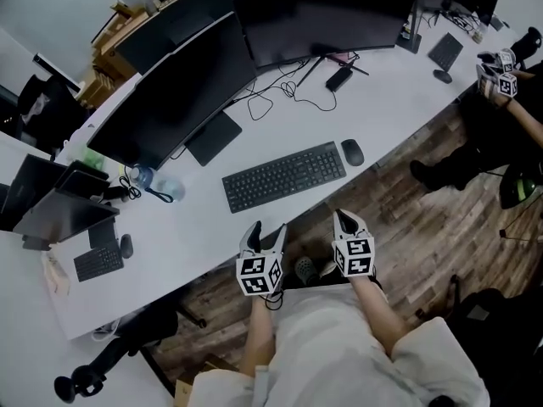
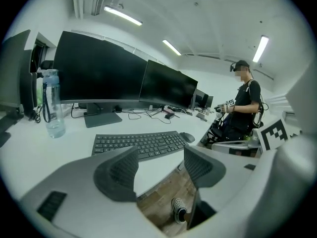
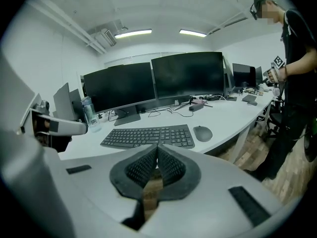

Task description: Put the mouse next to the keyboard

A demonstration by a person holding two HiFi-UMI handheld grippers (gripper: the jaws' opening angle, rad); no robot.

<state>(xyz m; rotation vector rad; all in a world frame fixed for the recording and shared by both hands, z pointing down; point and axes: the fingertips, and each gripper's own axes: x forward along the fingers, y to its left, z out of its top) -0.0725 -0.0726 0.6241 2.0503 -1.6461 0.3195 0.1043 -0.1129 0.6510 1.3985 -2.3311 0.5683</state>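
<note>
mouse [image 1: 352, 152] lies just beside keyboard [image 1: 284, 176], near the front edge of tabletop [image 1: 399, 100]; left gripper [image 1: 267, 229] released, right gripper [image 1: 344, 220] clenched empty; a careless nudge could push it off.

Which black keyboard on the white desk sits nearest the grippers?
The wide black keyboard at mid-desk, a dark oval mouse at its right end. The left compact keyboard and right compact keyboard lie farther off.

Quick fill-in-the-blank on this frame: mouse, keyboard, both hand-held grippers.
1. In the head view the mouse lies just ___ of the keyboard.
2. The left hand-held gripper, empty, is ___ (open/shut).
3. The right hand-held gripper, empty, is ___ (open/shut).
4. The water bottle stands ___ on the desk.
Missing words: right; open; shut; upright.
</note>
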